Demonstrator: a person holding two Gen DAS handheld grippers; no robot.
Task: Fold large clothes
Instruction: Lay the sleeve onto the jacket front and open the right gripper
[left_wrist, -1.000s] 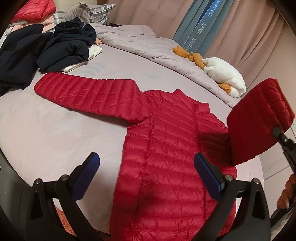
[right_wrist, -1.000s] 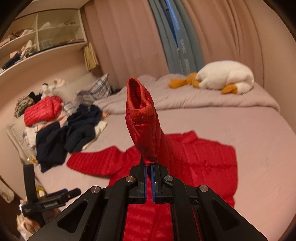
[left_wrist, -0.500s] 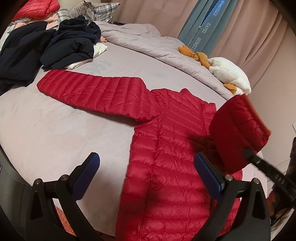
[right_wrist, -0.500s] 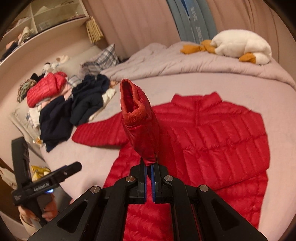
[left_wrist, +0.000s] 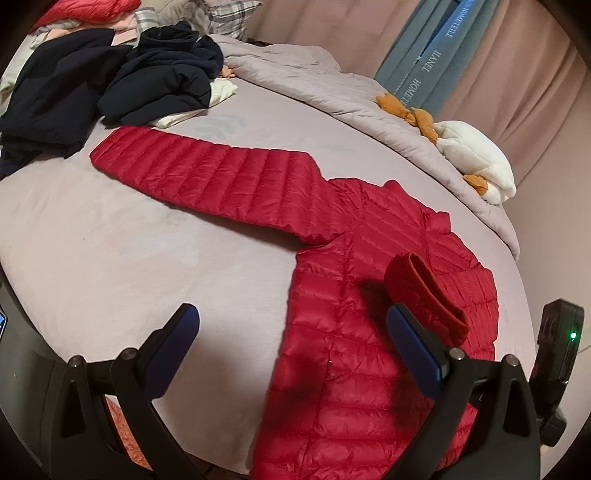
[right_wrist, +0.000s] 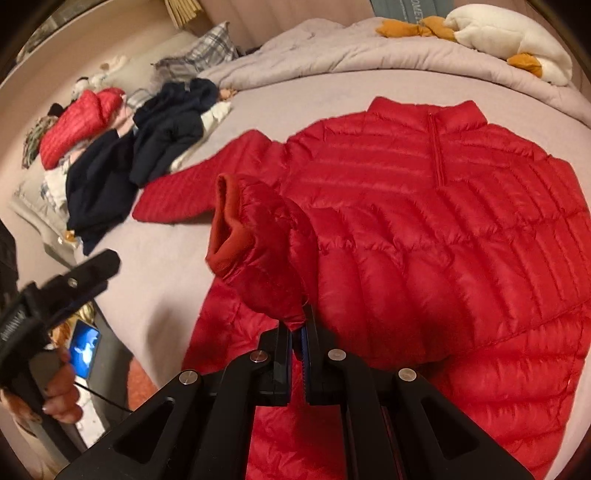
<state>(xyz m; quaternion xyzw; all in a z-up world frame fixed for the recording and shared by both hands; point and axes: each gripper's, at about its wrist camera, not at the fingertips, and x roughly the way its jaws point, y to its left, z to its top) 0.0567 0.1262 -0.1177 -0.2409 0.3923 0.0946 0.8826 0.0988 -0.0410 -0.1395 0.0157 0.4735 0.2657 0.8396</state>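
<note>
A red quilted puffer jacket (left_wrist: 369, 332) (right_wrist: 424, 221) lies spread flat on the bed, collar toward the far duvet. One sleeve (left_wrist: 207, 177) stretches out to the left over the sheet. My right gripper (right_wrist: 298, 328) is shut on the cuff end of the other sleeve (right_wrist: 258, 236), which is folded in over the jacket's body; that raised cuff (left_wrist: 424, 291) shows in the left wrist view too. My left gripper (left_wrist: 291, 347) hovers open above the jacket's near side, with nothing between its blue pads (left_wrist: 173, 343).
The bed (left_wrist: 110, 258) has a light mauve sheet. A heap of dark navy clothes (left_wrist: 110, 81) lies at far left, with another red jacket (right_wrist: 81, 118) and a plaid pillow (right_wrist: 207, 48) behind. A rumpled duvet (left_wrist: 332, 88) and white plush goose (left_wrist: 476, 162) lie along the far edge.
My right gripper has come down and inward with the sleeve cuff, bringing it from high at the right to low over the jacket's body. My left gripper has shifted slightly.
</note>
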